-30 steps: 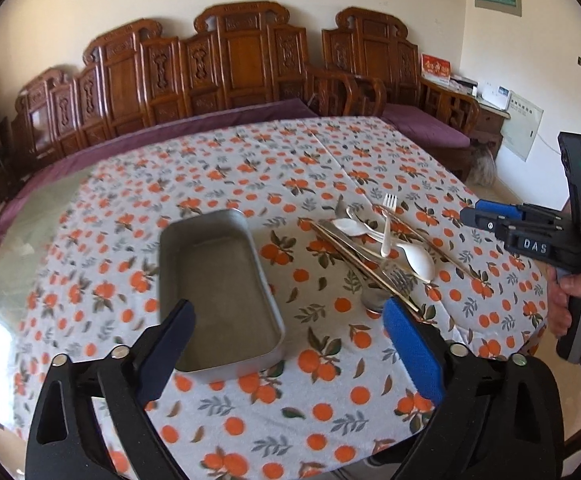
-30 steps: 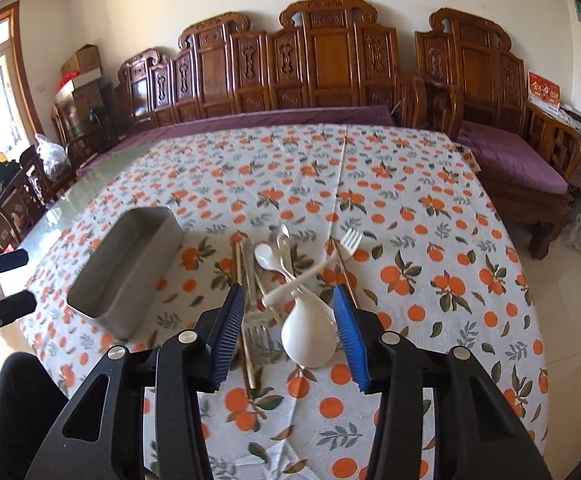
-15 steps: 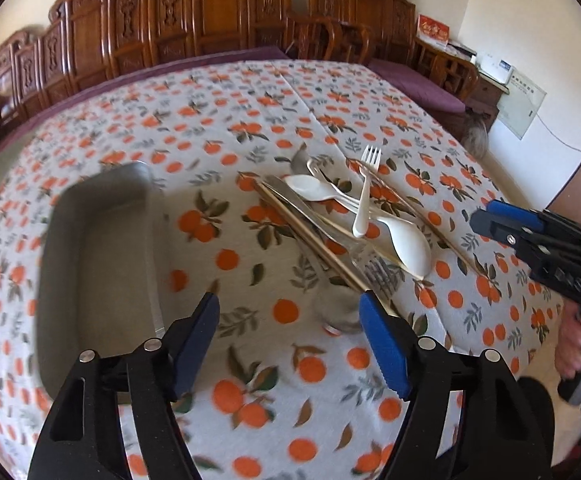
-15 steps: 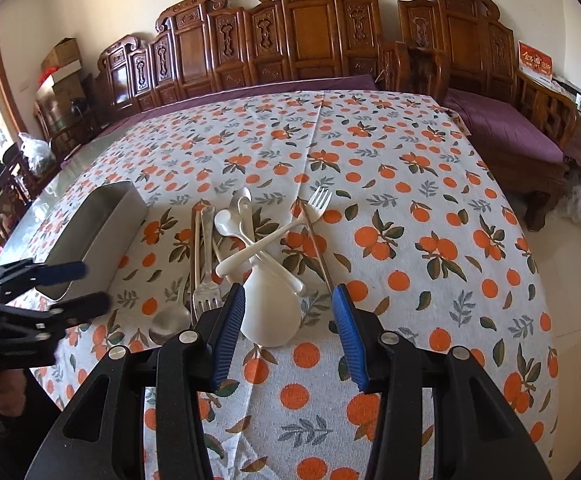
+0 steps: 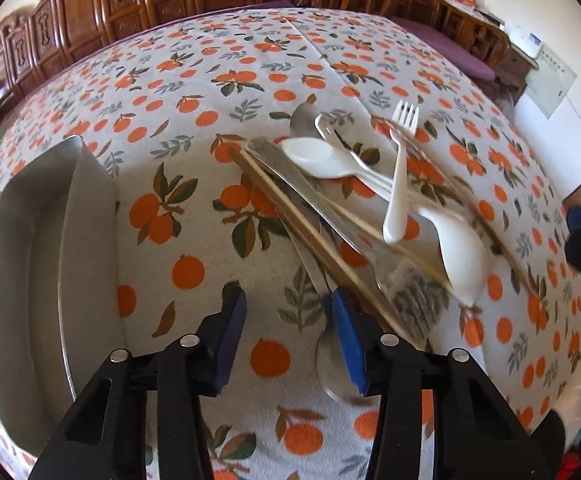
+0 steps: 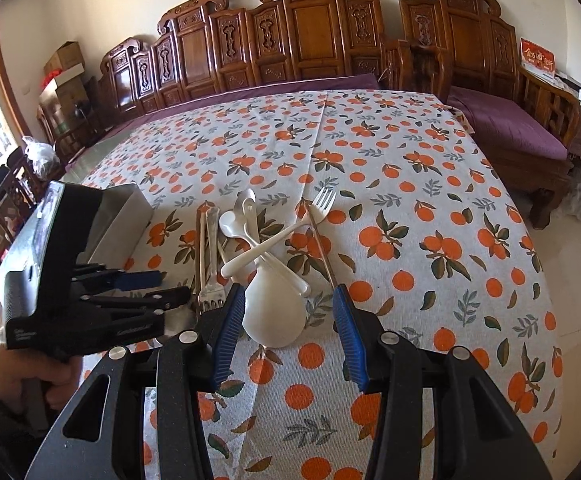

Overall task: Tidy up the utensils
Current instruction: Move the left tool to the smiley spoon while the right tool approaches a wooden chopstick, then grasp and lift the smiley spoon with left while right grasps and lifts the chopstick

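Utensils (image 6: 258, 248) lie heaped on the orange-print tablecloth (image 6: 430, 184), right of the metal tray (image 5: 30, 280). The left gripper (image 5: 286, 308) is closing, nothing between its jaws (a metal spoon (image 5: 330, 364) lies under its right finger). The right gripper (image 6: 288, 312) stands half open, straddling a white spoon (image 6: 274, 312) without touching.

Carved wooden chairs (image 6: 318, 36) line the wall behind the orange-print tablecloth (image 6: 410, 184), beside a purple-cushioned bench (image 6: 506, 128).
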{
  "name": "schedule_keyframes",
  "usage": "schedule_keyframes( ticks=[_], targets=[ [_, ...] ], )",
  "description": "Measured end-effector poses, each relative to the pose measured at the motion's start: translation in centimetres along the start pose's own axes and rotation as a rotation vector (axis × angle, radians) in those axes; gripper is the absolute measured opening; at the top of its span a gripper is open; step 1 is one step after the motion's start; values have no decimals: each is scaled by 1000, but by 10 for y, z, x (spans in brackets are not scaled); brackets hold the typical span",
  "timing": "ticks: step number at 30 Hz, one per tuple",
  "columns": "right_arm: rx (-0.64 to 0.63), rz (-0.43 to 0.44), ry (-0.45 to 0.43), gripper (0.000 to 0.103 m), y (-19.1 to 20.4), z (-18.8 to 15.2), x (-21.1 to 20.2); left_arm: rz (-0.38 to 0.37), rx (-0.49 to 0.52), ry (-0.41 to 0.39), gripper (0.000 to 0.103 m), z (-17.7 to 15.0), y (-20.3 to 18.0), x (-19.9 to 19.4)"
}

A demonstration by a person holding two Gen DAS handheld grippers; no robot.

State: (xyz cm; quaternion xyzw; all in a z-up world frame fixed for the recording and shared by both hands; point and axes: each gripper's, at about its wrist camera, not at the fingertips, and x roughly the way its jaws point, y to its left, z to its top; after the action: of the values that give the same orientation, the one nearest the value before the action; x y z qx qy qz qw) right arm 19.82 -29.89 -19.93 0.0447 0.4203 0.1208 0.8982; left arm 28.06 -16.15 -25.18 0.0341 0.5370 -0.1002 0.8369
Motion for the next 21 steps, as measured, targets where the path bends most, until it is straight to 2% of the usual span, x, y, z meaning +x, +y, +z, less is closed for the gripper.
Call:
schedule_keyframes(
  ticks=[8, 13, 16, 21],
  targets=[
    [-1, 4, 17, 48, -3, -1, 4, 41, 4, 13, 43, 17, -8, 11],
    [-9, 3, 20, 48, -1, -4, 5, 57, 22, 22, 30, 21, -4, 11],
    [-11, 5, 16, 48, 0, -2, 3, 49, 43, 36, 11, 19, -1, 9],
    [-18, 9, 13, 48, 1, 0, 2, 34, 49, 59, 5, 13, 6, 5]
  ],
)
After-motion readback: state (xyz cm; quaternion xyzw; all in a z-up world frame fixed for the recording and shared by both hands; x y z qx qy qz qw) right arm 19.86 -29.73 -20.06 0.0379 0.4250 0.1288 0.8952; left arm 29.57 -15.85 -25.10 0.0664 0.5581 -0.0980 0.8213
